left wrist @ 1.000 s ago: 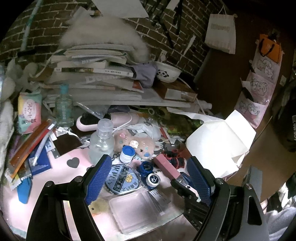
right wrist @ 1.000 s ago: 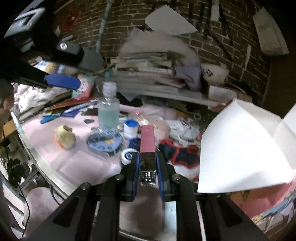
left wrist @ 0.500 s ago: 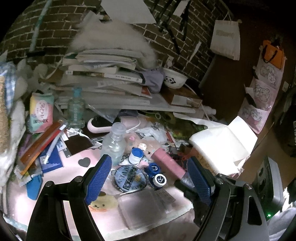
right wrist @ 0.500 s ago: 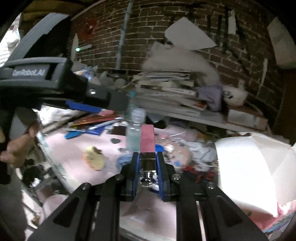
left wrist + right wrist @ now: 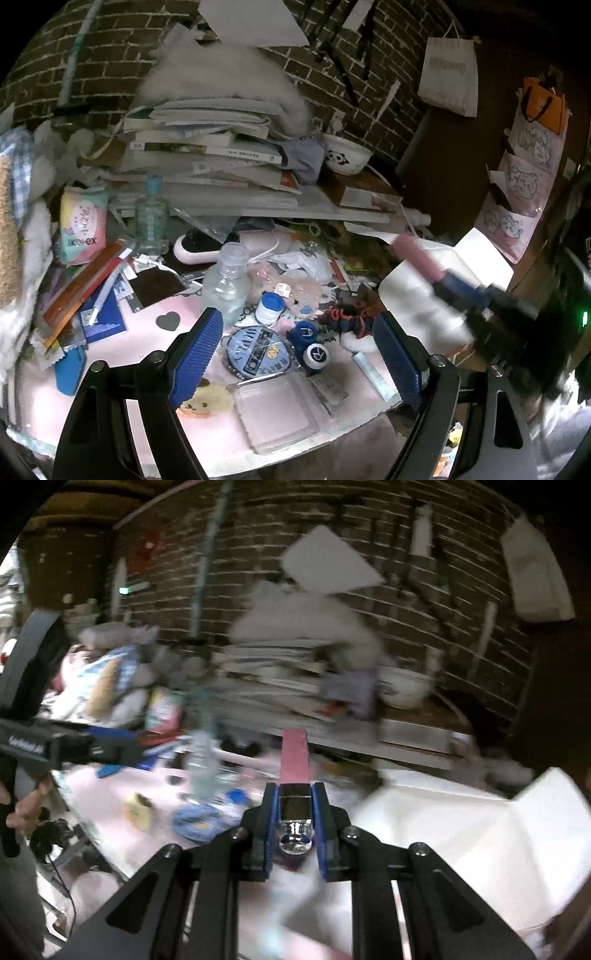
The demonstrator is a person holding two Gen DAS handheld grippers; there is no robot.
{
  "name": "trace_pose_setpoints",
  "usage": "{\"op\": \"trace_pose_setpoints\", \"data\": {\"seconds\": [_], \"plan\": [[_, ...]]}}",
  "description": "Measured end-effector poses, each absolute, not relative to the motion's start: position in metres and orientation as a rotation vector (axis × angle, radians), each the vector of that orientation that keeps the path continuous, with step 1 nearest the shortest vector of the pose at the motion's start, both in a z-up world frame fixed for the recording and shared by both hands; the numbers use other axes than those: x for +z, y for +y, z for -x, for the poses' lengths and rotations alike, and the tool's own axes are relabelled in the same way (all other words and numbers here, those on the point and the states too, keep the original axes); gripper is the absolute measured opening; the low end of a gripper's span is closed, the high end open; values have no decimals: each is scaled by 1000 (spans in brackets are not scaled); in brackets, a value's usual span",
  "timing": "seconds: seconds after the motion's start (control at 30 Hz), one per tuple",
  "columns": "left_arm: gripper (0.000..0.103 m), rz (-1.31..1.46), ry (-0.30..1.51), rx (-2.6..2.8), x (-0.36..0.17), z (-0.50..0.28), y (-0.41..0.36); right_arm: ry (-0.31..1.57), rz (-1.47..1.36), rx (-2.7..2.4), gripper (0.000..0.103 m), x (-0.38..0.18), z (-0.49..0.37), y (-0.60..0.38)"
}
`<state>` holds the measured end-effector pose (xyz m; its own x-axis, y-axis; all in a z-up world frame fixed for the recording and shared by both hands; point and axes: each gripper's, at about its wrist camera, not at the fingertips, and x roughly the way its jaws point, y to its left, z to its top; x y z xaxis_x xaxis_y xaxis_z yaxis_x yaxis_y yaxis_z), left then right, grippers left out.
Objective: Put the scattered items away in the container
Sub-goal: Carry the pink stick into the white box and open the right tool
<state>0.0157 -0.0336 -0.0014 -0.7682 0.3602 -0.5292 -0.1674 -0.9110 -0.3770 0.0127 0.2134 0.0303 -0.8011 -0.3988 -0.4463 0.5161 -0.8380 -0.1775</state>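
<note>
My right gripper (image 5: 294, 797) is shut on a pink lipstick case (image 5: 294, 755) with a chrome base, held up in the air; the left wrist view shows it as a blurred pink lipstick case (image 5: 415, 254) over the white box (image 5: 443, 295). The same white box (image 5: 461, 827) lies open at the right. My left gripper (image 5: 297, 343) hangs open above the pink mat (image 5: 147, 332), over a round blue tin (image 5: 257, 352), a blue contact lens case (image 5: 312, 347), a clear bottle (image 5: 227, 280), a white tube (image 5: 371, 374) and a clear square lid (image 5: 275, 415).
A stack of books (image 5: 207, 155) and a panda bowl (image 5: 345, 157) fill the back by the brick wall. A tissue pack (image 5: 83, 223), pens and a blue notebook (image 5: 103, 321) lie at the left. A plush sticker (image 5: 205, 402) sits near the mat's front edge.
My right gripper has lifted the pink lipstick case off the mat and swung it right, over the white box. My left gripper has pulled back a little and stays open.
</note>
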Motion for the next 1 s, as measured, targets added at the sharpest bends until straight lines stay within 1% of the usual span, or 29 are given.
{"op": "trace_pose_setpoints", "data": {"seconds": [0.07,0.2,0.47,0.63,0.8,0.9,1.0], "plan": [[81,896,-450,2668,-2,-14,-30,409,-591,-2599,15,39,-5,236],[81,906,-449,2656,-4,-8,-25,495,-717,-2642,15,46,13,272],[81,927,-441,2642,-5,-5,-15,683,-1067,-2483,15,28,56,289],[81,929,-444,2640,-6,-5,-15,679,-1308,-2323,15,11,85,287],[81,932,-458,2647,-7,-5,-18,657,-1482,-2244,15,-5,104,294],[81,937,-458,2652,-9,-6,-20,616,-1527,-2201,15,-10,110,297],[81,936,-449,2679,-13,-5,-23,617,-1529,-2209,16,-9,108,299]]}}
